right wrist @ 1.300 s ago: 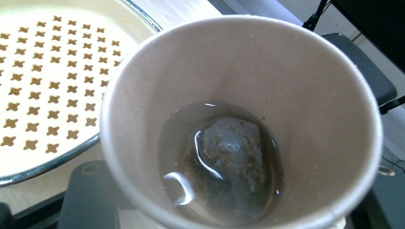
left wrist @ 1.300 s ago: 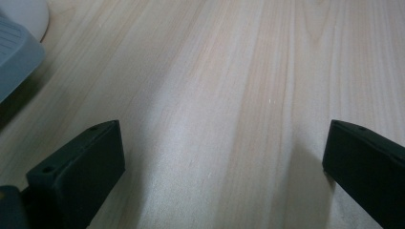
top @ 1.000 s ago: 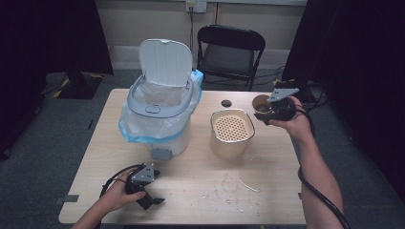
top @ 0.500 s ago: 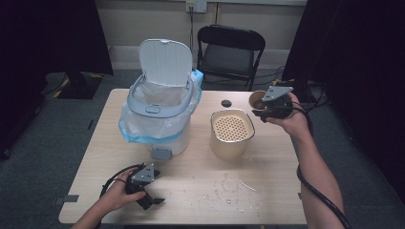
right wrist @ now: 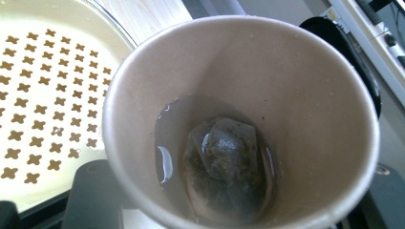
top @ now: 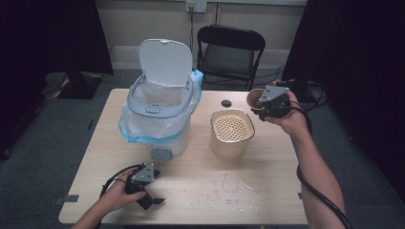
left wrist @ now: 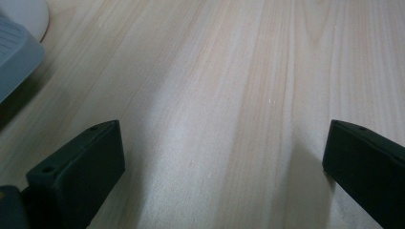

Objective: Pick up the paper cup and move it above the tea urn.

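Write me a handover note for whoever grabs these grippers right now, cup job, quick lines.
Right gripper: jaws shut on the paper cup, held tipped above the table beside the strainer pot.
Cup: wet tea bag and a little liquid inside.
Left gripper: jaws open, nothing held, resting low on the table at the near edge.
Bin: lid up, bag fitted.
Done: cup picked up.
Left, likely: drain the liquid through the strainer pot, then drop bag and cup into the bin.
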Demonstrator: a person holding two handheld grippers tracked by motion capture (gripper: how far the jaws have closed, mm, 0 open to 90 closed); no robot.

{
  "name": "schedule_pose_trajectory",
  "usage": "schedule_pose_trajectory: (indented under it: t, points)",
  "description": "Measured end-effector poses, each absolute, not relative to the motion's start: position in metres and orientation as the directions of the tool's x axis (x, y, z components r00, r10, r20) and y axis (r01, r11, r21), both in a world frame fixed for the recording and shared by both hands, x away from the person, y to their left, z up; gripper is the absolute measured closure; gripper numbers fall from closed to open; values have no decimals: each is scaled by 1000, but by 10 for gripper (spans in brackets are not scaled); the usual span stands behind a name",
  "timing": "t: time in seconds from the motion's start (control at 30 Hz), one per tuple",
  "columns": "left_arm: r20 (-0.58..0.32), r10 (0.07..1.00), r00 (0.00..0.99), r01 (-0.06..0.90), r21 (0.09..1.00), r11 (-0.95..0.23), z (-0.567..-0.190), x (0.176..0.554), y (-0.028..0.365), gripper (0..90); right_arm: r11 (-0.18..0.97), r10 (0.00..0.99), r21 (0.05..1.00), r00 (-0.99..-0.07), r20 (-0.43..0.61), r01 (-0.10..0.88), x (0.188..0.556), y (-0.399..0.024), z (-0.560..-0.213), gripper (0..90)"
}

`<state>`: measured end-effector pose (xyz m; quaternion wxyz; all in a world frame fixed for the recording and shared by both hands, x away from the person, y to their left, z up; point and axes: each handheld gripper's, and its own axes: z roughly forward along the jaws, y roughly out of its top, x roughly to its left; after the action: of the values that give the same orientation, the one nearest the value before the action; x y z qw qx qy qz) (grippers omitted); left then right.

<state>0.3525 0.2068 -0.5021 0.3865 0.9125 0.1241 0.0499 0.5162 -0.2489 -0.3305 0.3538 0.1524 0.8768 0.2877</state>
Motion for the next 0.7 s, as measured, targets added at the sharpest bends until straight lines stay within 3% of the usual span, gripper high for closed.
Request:
schedule_pose_trajectory:
  t: [0.7]
  points:
    - [-6, 266, 964, 189, 718, -670, -502, 352, 207, 0, 900, 307, 432, -623, -720, -57, 506, -228, -322, 343]
